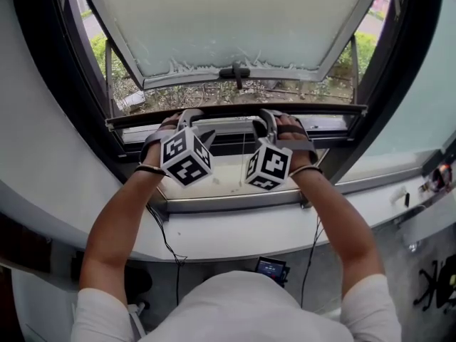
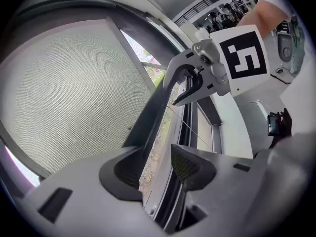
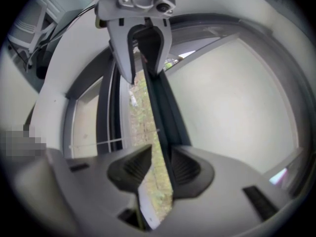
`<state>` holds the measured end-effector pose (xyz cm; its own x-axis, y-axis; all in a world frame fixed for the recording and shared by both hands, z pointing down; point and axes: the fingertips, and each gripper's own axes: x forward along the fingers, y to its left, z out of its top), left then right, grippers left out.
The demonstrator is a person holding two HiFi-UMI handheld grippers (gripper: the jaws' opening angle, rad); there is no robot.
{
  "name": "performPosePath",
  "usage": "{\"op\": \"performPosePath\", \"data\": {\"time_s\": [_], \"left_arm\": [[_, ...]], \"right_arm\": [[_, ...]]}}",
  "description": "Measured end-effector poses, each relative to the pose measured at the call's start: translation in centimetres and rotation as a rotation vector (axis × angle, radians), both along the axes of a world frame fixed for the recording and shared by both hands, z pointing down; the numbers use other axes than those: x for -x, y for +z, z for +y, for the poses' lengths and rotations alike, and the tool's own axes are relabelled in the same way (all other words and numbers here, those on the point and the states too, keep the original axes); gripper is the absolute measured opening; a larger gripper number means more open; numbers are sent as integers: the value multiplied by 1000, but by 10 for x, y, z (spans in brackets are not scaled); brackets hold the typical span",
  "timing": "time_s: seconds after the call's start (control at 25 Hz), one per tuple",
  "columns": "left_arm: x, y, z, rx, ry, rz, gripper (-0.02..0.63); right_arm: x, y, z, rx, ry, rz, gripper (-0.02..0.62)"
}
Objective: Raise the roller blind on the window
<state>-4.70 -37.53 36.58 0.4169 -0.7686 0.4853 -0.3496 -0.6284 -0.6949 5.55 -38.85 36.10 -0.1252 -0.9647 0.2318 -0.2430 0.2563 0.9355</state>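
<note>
The blind's dark bottom bar (image 1: pixel 235 110) runs across the window low down, with the see-through mesh blind (image 2: pixel 64 93) above it. Both grippers reach up to the bar side by side. My left gripper (image 1: pixel 191 120) (image 2: pixel 155 169) straddles the bar (image 2: pixel 158 107). The bar lies against its left finger, and a gap shows before the right pad (image 2: pixel 190 167). My right gripper (image 1: pixel 265 120) (image 3: pixel 160 169) has its jaws close together on the bar (image 3: pixel 160 112), whose thin edge touches the right pad (image 3: pixel 183 169). Each gripper also shows in the other's view, the right gripper (image 2: pixel 190 85) and the left gripper (image 3: pixel 143 63).
Behind the blind a frosted awning window (image 1: pixel 235 20) is tilted outward, with plants and ground below it. The dark window frame (image 1: pixel 50 84) surrounds the opening. A pale sill (image 1: pixel 235 223) lies under my arms, and cables hang from the grippers. A small screen (image 1: pixel 271 268) sits below the sill.
</note>
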Motion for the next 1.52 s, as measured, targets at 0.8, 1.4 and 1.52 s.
{"op": "performPosePath", "data": {"time_s": [0.8, 1.4, 1.52], "left_arm": [[0, -45, -3, -58, -1, 29, 189], [1, -92, -7, -128, -7, 26, 189], [1, -95, -7, -130, -8, 24, 189]], "right_arm": [[1, -51, 5, -129, -11, -105, 117], [6, 11, 34, -46, -57, -151, 116], [4, 24, 36, 3, -52, -185, 116]]}}
